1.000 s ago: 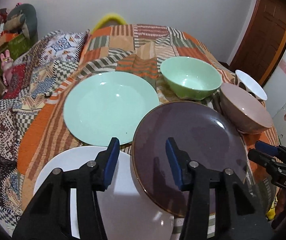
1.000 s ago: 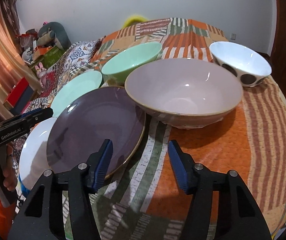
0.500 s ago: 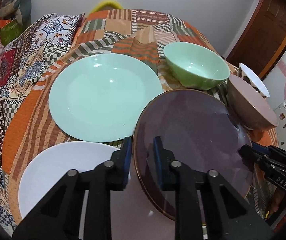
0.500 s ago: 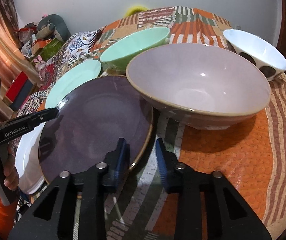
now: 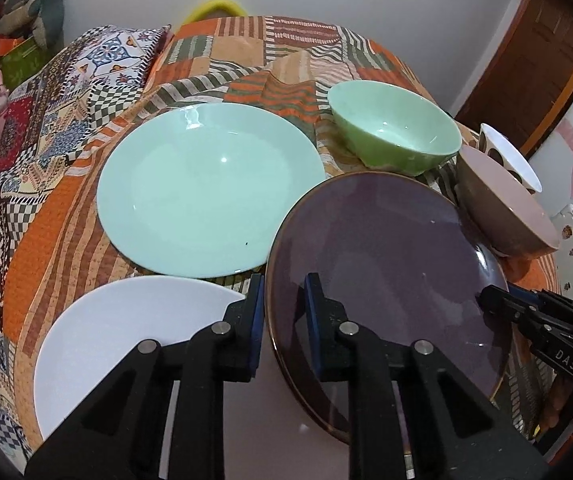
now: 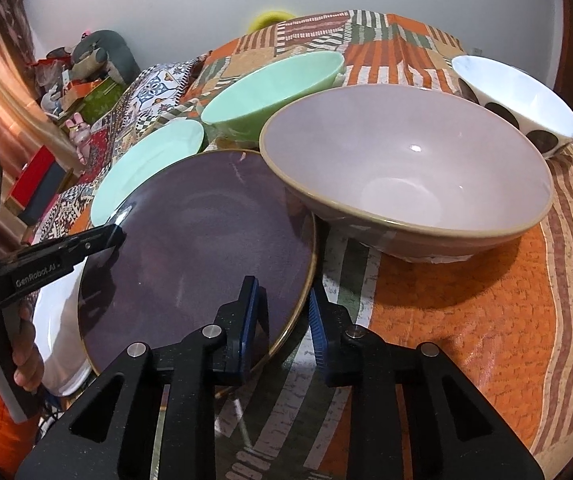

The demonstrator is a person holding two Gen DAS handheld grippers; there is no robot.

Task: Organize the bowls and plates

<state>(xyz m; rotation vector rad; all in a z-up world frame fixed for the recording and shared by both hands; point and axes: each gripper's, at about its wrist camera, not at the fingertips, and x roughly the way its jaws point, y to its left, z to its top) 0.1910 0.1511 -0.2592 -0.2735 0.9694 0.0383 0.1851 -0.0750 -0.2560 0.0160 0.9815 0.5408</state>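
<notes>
Landmark: purple plate, tilted, its left part overlapping white plate, on patchwork cloth.
Left gripper: clamped on purple plate's left rim, one pad each side.
Right gripper: clamped on purple plate's right rim.
Neighbours: mint plate just beyond purple plate; green bowl behind it; pink bowl hard against its right edge; spotted bowl beyond that.
Slip risk: glazed rim, thin bite; uneven lift likely to twist plate out of pads.
Knock risk: swing rightward likely to strike pink bowl; drop likely to chip white plate.
Writing: "GenRobot.AI" on left gripper's finger, right wrist view; "DAS" on right gripper's finger, left wrist view.
</notes>
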